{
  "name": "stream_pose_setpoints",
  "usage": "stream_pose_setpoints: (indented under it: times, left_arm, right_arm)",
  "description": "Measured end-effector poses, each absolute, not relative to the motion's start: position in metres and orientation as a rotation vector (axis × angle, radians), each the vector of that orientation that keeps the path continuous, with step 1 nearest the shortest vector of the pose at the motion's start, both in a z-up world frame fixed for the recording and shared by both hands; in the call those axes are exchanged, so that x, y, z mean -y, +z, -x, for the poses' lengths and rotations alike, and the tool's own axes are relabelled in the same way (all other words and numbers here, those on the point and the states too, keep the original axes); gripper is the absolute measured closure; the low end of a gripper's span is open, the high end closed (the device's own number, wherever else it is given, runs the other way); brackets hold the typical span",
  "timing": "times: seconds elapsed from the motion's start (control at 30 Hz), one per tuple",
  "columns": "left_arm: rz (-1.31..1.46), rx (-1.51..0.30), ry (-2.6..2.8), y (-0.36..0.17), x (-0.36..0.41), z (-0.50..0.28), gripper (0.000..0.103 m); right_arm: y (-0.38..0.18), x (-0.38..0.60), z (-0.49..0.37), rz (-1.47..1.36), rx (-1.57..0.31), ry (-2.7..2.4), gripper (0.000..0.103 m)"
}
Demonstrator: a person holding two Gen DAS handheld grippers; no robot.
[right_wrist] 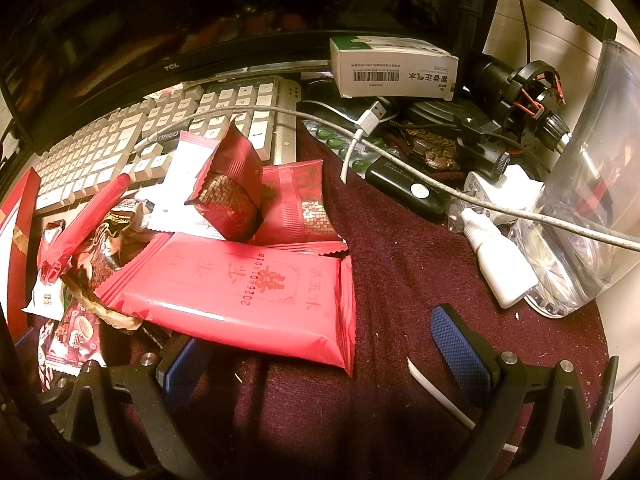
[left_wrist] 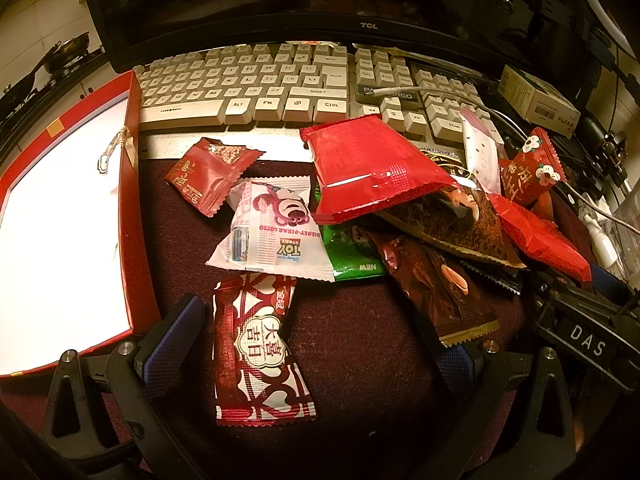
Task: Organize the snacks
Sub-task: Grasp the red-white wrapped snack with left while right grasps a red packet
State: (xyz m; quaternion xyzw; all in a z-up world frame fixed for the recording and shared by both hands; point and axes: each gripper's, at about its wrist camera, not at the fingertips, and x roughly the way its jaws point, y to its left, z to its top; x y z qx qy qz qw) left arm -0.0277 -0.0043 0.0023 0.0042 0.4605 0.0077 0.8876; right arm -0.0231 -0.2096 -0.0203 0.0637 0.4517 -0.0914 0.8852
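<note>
Tongs, left wrist view: left tongs (left_wrist: 320,344) spread wide and empty, low over the dark red cloth on the desk (left_wrist: 360,360).
Nearest snack, left wrist view: a red-and-white packet (left_wrist: 256,352) lies flat between the two fingers, nearer the left-hand finger (left_wrist: 172,344), no contact visible.
Its lie: long axis runs straight away from the tongs, near end toward the camera, far end tucked just under a white cartoon packet (left_wrist: 276,228).
Pile beyond: small red packet (left_wrist: 208,172), large red bag (left_wrist: 368,168), green packet (left_wrist: 352,252) and brown bar (left_wrist: 444,292) overlap in front of the keyboard (left_wrist: 256,84).
Likely destination: the open red box (left_wrist: 64,216) sits to the left, just beside the packet.
Tongs, right wrist view: right tongs (right_wrist: 320,344) also spread and empty.
Nearest snack, right wrist view: a long red pack (right_wrist: 240,292) lies crosswise ahead, its long axis left to right, its right end between the fingers, its body over the left-hand finger (right_wrist: 180,364).
Behind it: two smaller red packets (right_wrist: 236,188) propped near the keyboard (right_wrist: 120,140).
Judgement: the left tongs are better placed; the packet lies lengthwise in their gap, so closing across its narrow width should do.
</note>
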Motion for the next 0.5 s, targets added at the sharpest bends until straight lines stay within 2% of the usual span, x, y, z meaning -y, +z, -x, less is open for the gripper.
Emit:
stream_pose_setpoints:
  times: [0.17,0.5]
  left_arm:
    - [-0.028,-0.970,0.025,0.005,0.008,0.036,0.000]
    - [-0.183,-0.778,0.042,0.042,0.023,0.098,0.000]
  right_arm:
    - [-0.020,0.210,0.028,-0.104,-0.963,-0.133,0.000]
    - [-0.021,0.223,0.082,-0.073,-0.996,-0.056,0.000]
